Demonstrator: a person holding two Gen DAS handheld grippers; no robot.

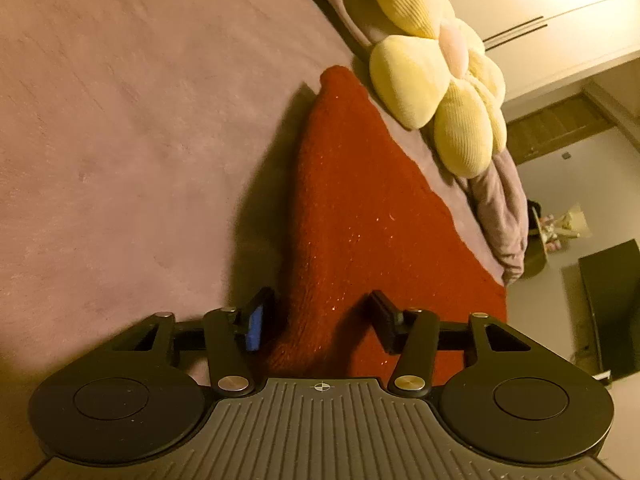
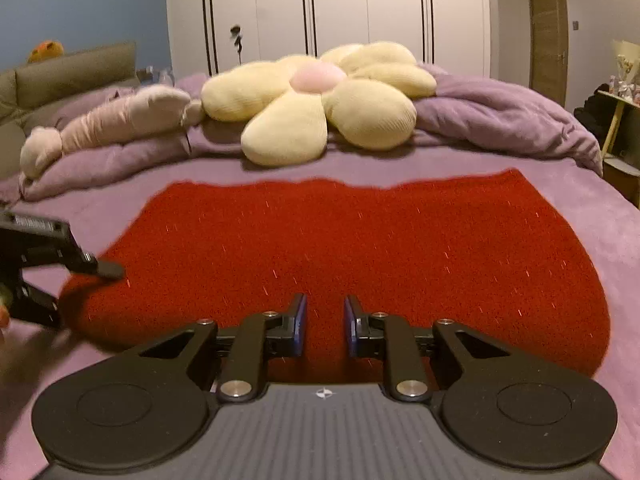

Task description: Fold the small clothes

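**Red knit spread flat on the bed, both grippers at its near edge**

A red knitted garment [image 2: 340,240] lies flat on the purple bedspread [image 2: 580,200], its long side running across the bed and its near edge toward the foot. It has small glinting threads in the weave. Its far edge stops short of a yellow flower cushion [image 2: 320,108], which rests on bunched-up purple bedding nearer the far edge of the bed. A pale pink plush toy [image 2: 120,120] lies to the left of the cushion.

The right gripper [image 2: 325,324] hangs over the middle of the garment's near edge. Its jaws stand a narrow gap apart, and red knit shows in that gap, but the blue pads do not press on it.

The left gripper [image 1: 320,320] is at the garment's left end, seen in the right wrist view as a dark finger [image 2: 108,268] reaching onto that corner. In its own view the jaws are about half spread, with the cloth's edge rising between them; whether the pads touch the knit I cannot tell.

White wardrobe doors [image 2: 360,12] stand behind the bed.
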